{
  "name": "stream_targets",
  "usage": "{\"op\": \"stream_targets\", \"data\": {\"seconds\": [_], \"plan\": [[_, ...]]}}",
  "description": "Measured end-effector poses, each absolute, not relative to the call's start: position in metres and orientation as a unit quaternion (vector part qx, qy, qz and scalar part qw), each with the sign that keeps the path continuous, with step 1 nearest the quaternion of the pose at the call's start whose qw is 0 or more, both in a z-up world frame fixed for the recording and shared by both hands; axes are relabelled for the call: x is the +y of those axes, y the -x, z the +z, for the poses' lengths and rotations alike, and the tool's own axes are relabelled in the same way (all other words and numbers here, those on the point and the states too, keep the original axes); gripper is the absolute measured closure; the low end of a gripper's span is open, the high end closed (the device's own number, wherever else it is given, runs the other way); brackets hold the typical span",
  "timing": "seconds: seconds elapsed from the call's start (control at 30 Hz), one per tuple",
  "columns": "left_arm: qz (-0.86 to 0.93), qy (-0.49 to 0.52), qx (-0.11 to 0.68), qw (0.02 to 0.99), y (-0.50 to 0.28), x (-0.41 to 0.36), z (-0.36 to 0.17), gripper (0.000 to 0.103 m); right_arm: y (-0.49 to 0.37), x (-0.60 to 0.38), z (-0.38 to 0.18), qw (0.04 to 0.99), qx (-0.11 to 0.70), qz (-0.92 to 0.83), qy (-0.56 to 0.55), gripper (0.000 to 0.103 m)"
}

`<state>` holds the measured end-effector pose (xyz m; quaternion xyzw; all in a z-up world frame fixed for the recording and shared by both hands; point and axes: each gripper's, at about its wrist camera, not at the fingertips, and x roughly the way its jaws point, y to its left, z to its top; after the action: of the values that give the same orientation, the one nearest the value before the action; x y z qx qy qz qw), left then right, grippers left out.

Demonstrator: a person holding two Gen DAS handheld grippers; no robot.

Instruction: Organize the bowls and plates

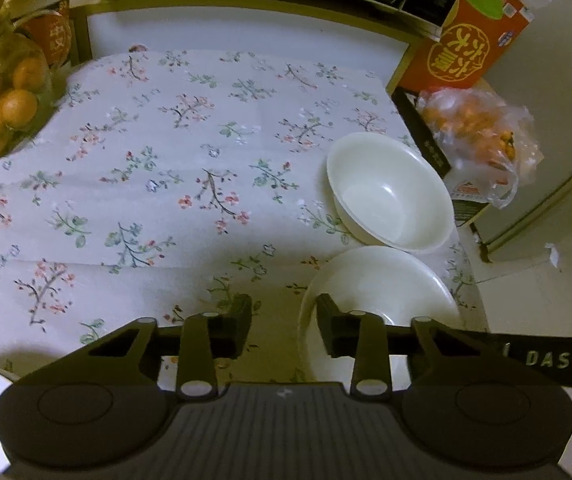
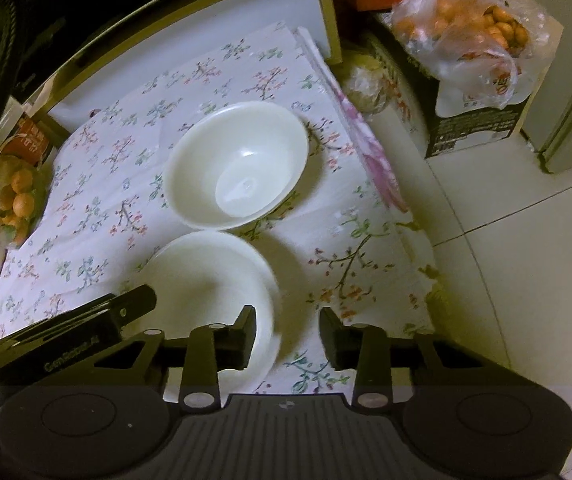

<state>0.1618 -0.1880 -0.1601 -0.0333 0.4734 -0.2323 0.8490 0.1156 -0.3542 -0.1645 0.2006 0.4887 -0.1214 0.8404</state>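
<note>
Item: shallow white ceramic plate (image 2: 214,280), near right on floral-clothed worktop (image 1: 166,160), touching deep white bowl (image 2: 238,164) beyond. Left claw (image 1: 284,326) and right claw (image 2: 287,336) straddle opposite rims, partly open, gripping nothing. Hazard: uneven pinch tips plate against bowl.

two white dishes are sitting on the floral tablecloth (image 2: 98,184): one deep bowl (image 2: 238,166) farther off and one shallower plate (image 2: 210,276) nearer, just beside it. one clear plastic bag of oranges (image 2: 469,36) is lying at the far right on one dark box (image 2: 473,132). one red carton (image 1: 465,46) is standing beyond it. one glass container of oranges (image 1: 6,92) is sitting at the far left.
</note>
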Motion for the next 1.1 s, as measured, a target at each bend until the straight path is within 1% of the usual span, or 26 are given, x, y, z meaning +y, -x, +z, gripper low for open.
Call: {"op": "stream_targets", "data": {"seconds": [0.03,0.1,0.13,0.17,0.2,0.43,1.1], "plan": [[-0.236,0.038,0.477,0.846,-0.162,-0.187,-0.161,0.08,-0.116,-0.354,-0.166,0.838,0.491,-0.117,-0.206,0.083],[-0.242,0.044,0.485,0.839,-0.163,-0.187,-0.164,0.086,-0.117,-0.353,-0.168,0.835,0.494,-0.11,-0.215,0.089],[-0.243,0.046,0.487,0.838,-0.163,-0.188,-0.165,0.09,-0.117,-0.352,-0.169,0.834,0.494,-0.107,-0.219,0.091],[-0.246,0.048,0.489,0.836,-0.163,-0.188,-0.165,0.092,-0.117,-0.351,-0.17,0.834,0.494,-0.107,-0.22,0.092],[-0.246,0.049,0.49,0.835,-0.163,-0.188,-0.165,0.092,-0.118,-0.35,-0.17,0.835,0.494,-0.108,-0.218,0.096],[-0.253,0.054,0.474,0.842,-0.157,-0.187,-0.154,0.096,-0.117,-0.347,-0.168,0.839,0.487,-0.121,-0.212,0.096],[-0.26,0.046,0.436,0.86,-0.142,-0.186,-0.135,0.096,-0.113,-0.344,-0.15,0.861,0.449,-0.135,-0.196,0.096]]}}
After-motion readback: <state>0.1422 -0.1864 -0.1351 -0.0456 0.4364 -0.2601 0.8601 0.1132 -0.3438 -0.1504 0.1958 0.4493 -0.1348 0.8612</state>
